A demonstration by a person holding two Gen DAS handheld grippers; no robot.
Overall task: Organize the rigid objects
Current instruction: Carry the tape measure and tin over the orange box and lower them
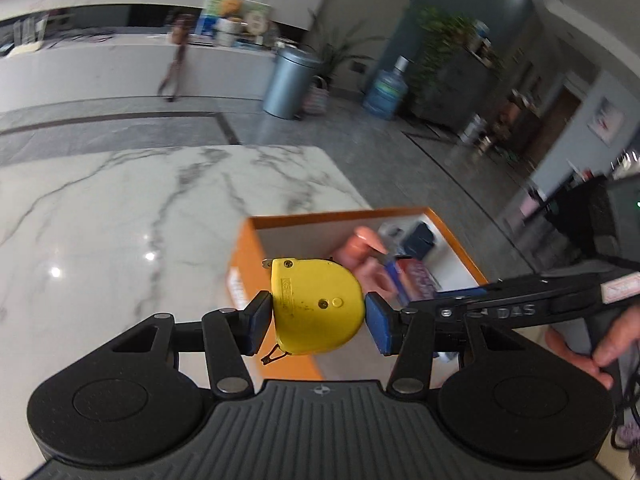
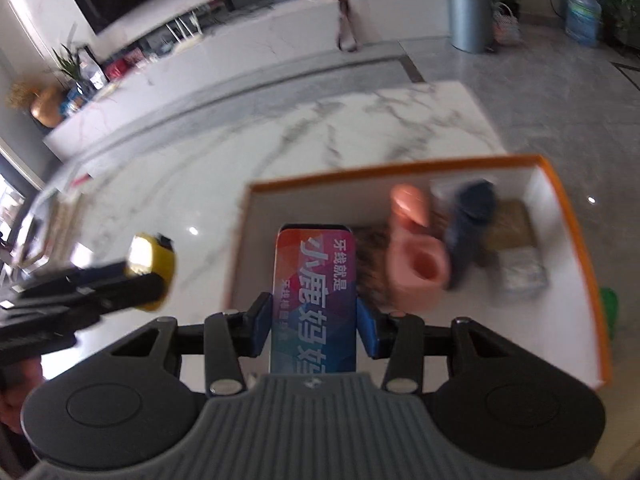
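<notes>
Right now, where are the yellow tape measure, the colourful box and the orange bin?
Tape measure (image 1: 316, 304): left wrist view, yellow side face.
Colourful box (image 2: 314, 300): right wrist view, printed top face.
Orange bin (image 2: 576, 248): right wrist view, right rim.

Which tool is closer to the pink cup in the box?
The right tool. It holds the colourful box over the orange box, right beside the pink cup. The left tool, gripping the yellow tape measure, sits farther out, near the box's left wall.
</notes>
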